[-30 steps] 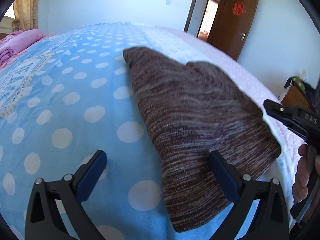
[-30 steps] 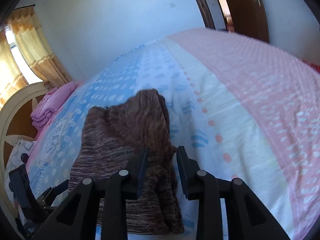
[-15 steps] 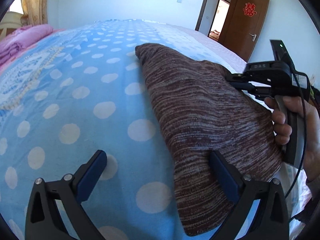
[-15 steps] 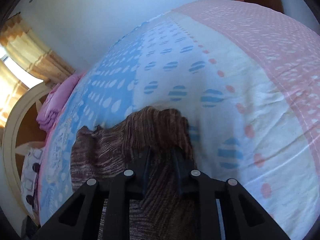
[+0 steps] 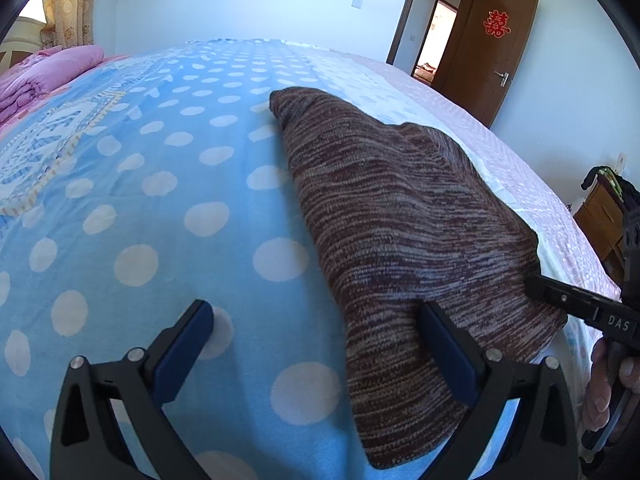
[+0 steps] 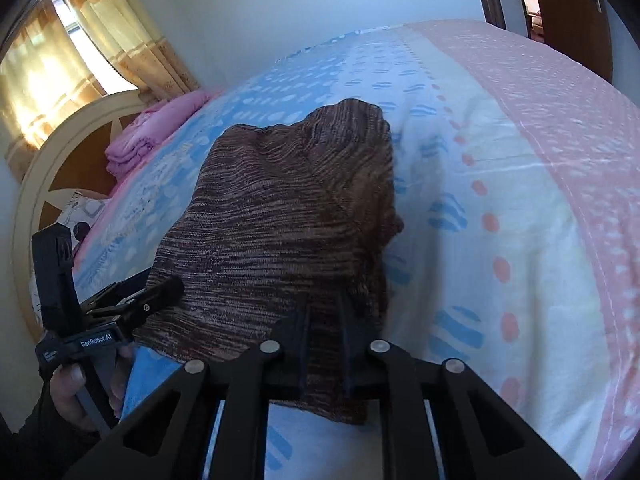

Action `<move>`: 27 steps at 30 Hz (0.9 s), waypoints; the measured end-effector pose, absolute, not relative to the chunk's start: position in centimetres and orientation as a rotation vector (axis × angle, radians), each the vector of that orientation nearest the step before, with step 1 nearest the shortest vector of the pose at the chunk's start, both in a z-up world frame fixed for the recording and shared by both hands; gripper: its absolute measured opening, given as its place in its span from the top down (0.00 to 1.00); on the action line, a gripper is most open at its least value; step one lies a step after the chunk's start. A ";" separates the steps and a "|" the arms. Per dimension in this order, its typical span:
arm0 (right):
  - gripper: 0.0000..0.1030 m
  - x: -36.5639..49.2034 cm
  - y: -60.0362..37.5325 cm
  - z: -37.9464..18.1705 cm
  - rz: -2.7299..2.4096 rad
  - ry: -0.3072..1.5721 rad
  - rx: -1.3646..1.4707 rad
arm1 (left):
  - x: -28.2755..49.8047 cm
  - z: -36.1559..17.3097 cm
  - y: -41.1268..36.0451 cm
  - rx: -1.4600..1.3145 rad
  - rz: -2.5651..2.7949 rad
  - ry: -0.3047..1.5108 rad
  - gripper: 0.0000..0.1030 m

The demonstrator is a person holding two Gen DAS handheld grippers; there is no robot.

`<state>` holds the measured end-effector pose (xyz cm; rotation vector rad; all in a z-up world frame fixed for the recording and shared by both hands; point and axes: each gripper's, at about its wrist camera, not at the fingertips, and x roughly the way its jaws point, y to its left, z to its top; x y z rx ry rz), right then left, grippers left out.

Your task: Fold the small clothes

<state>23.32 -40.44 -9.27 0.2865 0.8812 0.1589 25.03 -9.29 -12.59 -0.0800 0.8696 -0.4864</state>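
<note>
**A:** Nearest the lens, what has the right gripper (image 6: 324, 344) got?

**B:** Its black jaws have just been closing and now pinch the near hem of the brown-and-mauve marled knit garment (image 6: 288, 216), cloth bunched between the pads. The hem sits at six o'clock in the right wrist view; the garment's body runs away toward twelve.

**A:** And the left gripper (image 5: 316, 344)?

**B:** Blue-padded jaws stand wide apart, holding nothing. One pad rests over the knit's near left edge, the other over the sky-blue bedsheet with white polka dots (image 5: 168, 208). From there the garment (image 5: 400, 216) stretches from five o'clock up to about twelve, long axis pointing away from the person.

**A:** So which hand leads?

**B:** Probably the right: it alone has cloth, at the near right corner. The fold likely goes along that long axis, near hem carried toward the far end, so the left would need to close on its own corner first.

**A:** Beyond the garment?

**B:** A folded pink quilt (image 5: 44, 76) at ten o'clock, a brown wooden door (image 5: 496, 52) at one.
</note>
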 end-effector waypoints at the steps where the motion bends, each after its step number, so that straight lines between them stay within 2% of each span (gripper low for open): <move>1: 0.90 23.1 -40.7 -9.1 0.164 0.876 0.301 | 25.0 -12.6 -9.3 -0.080 -0.490 0.869 0.00; 4: 0.86 22.6 -41.4 -8.0 0.155 0.823 0.317 | 25.1 -12.6 -9.4 -0.078 -0.496 0.872 0.00; 5: 0.77 22.7 -41.7 -7.8 0.144 0.800 0.323 | 25.0 -12.6 -9.5 -0.073 -0.498 0.870 0.00; 6: 0.63 22.8 -42.3 -7.6 0.130 0.778 0.340 | 25.0 -12.6 -9.6 -0.068 -0.501 0.869 0.00; 8: 0.51 23.5 -43.7 -7.9 0.114 0.765 0.412 | 24.9 -12.5 -9.6 -0.066 -0.506 0.868 0.00; 24: 0.51 34.1 -47.5 -10.1 0.110 0.814 0.578 | 24.6 -12.4 -10.4 -0.035 -0.544 0.865 0.00; 27: 0.51 35.2 -47.8 -10.5 0.122 0.807 0.620 | 24.5 -12.3 -10.6 -0.028 -0.556 0.857 0.05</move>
